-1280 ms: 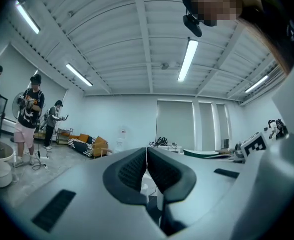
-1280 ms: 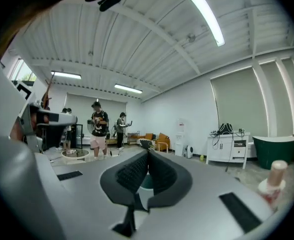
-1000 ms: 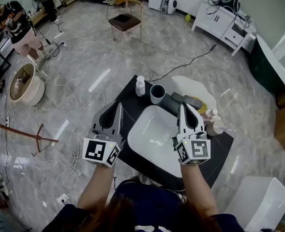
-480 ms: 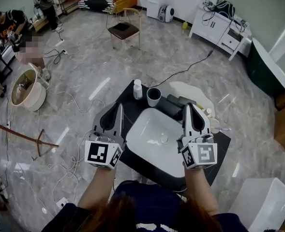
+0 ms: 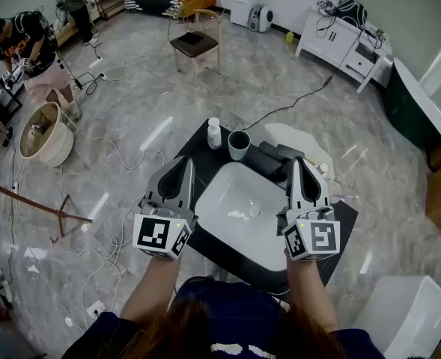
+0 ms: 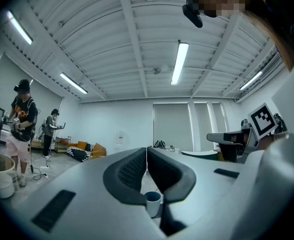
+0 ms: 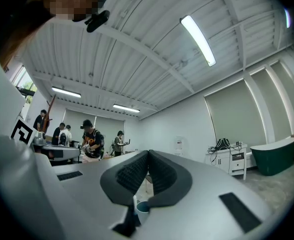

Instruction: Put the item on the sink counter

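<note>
The left gripper [image 5: 187,164] and the right gripper [image 5: 299,163] hang side by side over a white sink [image 5: 231,200] set into a dark tabletop [image 5: 345,219], the left one above the basin's left rim and the right one above its right rim; both point away from the person toward the far edge. In the left gripper view the left gripper's [image 6: 147,153] jaws are pressed together, ribbed pads meeting, with nothing between them; the right gripper view shows the right gripper's [image 7: 147,156] jaws clenched and empty in the same way. A grey cup [image 5: 239,144] stands upright on the tabletop just behind the basin, apart from both grippers; it appears low in each gripper view, below the closed tips [image 6: 152,202] [image 7: 142,208]. A white bottle [image 5: 214,133] stands upright just to the cup's left; dark objects [image 5: 271,155] lie to its right along the far edge. Which of these is the task's item cannot be told. Grey marbled floor [image 5: 130,111] with trailing cables surrounds the unit; a chair [image 5: 196,37] stands well beyond it.
</note>
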`<state>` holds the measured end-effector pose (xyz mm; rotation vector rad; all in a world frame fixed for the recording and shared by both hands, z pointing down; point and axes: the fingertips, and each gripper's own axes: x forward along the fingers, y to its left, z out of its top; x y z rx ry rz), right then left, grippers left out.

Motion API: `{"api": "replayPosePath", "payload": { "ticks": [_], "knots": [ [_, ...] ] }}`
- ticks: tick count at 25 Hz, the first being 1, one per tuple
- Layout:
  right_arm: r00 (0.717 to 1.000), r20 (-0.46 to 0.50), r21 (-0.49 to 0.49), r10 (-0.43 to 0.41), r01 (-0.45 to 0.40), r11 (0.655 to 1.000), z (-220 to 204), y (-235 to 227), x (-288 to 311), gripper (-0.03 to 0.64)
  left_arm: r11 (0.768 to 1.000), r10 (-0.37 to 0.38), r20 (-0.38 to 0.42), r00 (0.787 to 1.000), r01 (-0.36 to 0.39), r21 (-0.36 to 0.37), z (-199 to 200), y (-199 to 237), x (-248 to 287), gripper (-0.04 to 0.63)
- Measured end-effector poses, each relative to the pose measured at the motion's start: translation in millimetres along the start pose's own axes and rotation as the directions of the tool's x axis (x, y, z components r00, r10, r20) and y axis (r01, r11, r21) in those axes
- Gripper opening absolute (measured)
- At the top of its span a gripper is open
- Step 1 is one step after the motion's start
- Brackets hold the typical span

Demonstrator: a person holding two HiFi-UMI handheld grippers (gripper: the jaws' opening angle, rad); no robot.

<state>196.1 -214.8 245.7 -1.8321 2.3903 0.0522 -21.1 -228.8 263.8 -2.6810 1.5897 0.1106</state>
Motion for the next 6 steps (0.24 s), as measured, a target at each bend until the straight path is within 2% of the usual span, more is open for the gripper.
{"api": "replayPosePath", "payload": {
  "ticks": [6],
  "knots": [
    [1.0, 0.0, 0.003, -0.004, 0.004, 1.0, 1.0, 0.4, 0.9, 0.015, 1.0, -0.005, 0.013, 1.0, 0.005, -0.004, 3.4, -1.4, -2.1, 0.023]
  ]
}}
